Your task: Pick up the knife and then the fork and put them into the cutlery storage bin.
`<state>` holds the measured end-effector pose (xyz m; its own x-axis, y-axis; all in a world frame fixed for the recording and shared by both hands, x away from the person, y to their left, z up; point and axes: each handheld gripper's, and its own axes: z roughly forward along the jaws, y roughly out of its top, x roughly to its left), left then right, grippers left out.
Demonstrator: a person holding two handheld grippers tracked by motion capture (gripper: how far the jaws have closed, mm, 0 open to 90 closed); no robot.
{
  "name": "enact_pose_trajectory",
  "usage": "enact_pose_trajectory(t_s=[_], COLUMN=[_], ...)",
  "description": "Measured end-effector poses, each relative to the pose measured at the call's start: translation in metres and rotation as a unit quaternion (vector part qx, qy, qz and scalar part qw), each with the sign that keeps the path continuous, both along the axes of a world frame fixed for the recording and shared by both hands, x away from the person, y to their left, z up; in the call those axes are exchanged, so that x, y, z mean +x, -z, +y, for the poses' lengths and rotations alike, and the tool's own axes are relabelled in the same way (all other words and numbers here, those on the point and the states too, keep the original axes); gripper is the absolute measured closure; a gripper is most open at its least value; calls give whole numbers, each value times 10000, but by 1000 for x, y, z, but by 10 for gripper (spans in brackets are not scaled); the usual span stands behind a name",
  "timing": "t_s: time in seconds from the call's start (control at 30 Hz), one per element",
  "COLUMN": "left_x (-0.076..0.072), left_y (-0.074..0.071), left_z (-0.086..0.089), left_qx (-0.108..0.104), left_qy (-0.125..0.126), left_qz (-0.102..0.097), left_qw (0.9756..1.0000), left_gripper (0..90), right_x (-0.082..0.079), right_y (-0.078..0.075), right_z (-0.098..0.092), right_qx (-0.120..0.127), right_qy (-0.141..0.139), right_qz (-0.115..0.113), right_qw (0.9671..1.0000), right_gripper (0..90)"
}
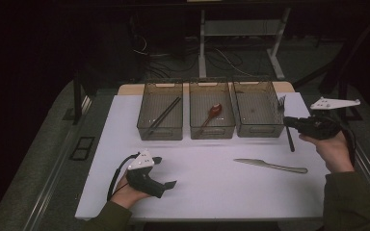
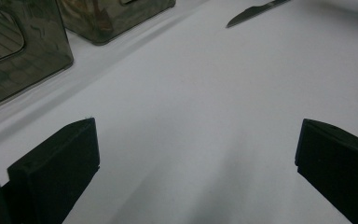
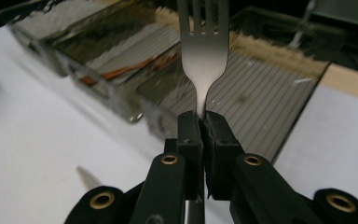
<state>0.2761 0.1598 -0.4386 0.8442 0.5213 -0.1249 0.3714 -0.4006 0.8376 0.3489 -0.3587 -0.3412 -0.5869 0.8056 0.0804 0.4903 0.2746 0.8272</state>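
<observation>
Tool states first, going left to right: the left tool (image 1: 160,177) sits at the lower left of the high view, low over the white table (image 1: 212,178), jaws spread wide and holding nothing. The right tool (image 1: 289,122), at the right edge of the frame, is clamped on the neck of a metal fork (image 1: 284,111), just below the tines; in the right gripper view the fork (image 3: 204,56) stands upright between the closed jaws, its tines in front of the rightmost bin (image 3: 256,79).

The likely risks, as I judge them: the grip is narrow and on smooth metal, so the fork could pivot or slip out. Its dark handle hangs below the tool, near the outer wall of the rightmost bin (image 1: 258,114), and could catch the rim if it is carried across too low. Released at a tilt, it might come to rest propped on the wall rather than flat inside.

Counted left to right:
- Three clear bins in a row across the upper middle.
- A pair of black chopsticks (image 1: 164,115) in the left bin.
- One reddish spoon (image 1: 211,114) in the middle bin.
- One fork, held.
- One table knife (image 1: 270,165) lying on the table at lower right.
</observation>
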Motion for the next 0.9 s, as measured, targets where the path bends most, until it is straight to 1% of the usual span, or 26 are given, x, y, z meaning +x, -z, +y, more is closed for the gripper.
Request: enact_pose_trajectory(t_s=[0.07,0.13,0.27,0.43,0.57,0.7,0.8,0.83,0.9], left_x=[0,0,-1,0,-1,-1,-1,-1,0], left_y=[0,0,-1,0,-1,-1,-1,-1,-1], left_z=[0,-1,-1,-2,-2,-2,-3,-2,-2], left_qx=[1,0,18,20,4,-6,-18,-21,-12], left_qy=[10,11,35,52,59,57,76,84,100], left_qz=[-1,5,-47,-34,-56,-53,-51,-51,-54], left_qw=[10000,10000,10000,10000,10000,10000,10000,9999,9999], left_gripper=[0,0,0,0,0,0,0,0,0], right_x=[7,16,33,54,71,85,94,97,102], right_y=[-7,-14,-20,-24,-22,-16,-10,-8,-2], right_z=[-1,-1,2,7,12,17,19,19,21], right_qx=[46,73,64,96,161,131,-4,10,-124], right_qy=[92,190,330,517,640,715,790,787,809], right_qz=[-114,-162,-193,-266,-329,-359,-328,-293,-221], right_qw=[9999,9997,9992,9983,9973,9967,9963,9965,9964], right_gripper=[860,860,860,860,860,860,860,860,860])
